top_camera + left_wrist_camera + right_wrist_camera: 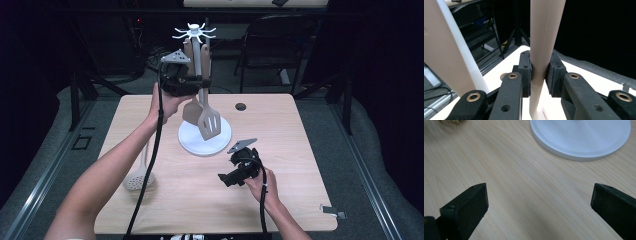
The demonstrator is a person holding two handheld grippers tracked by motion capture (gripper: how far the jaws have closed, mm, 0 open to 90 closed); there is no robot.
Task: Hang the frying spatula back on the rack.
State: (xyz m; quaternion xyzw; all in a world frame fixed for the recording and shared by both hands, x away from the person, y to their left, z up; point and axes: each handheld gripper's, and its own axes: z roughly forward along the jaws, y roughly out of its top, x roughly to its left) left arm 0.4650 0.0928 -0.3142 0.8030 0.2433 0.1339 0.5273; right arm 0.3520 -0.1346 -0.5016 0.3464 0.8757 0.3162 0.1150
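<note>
We held the left gripper [199, 83] raised at far centre, jaws clamped tight. Our right gripper [223, 178] sat low, near right, jaws spread wide.

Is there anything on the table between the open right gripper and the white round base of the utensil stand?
No. Between the right gripper and the stand's white base there is bare wooden table, plain in the right gripper view and the high view.

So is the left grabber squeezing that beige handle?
Touching. In the left gripper view, both pads of the left gripper press against the beige handle, with no gap on either side.
</note>
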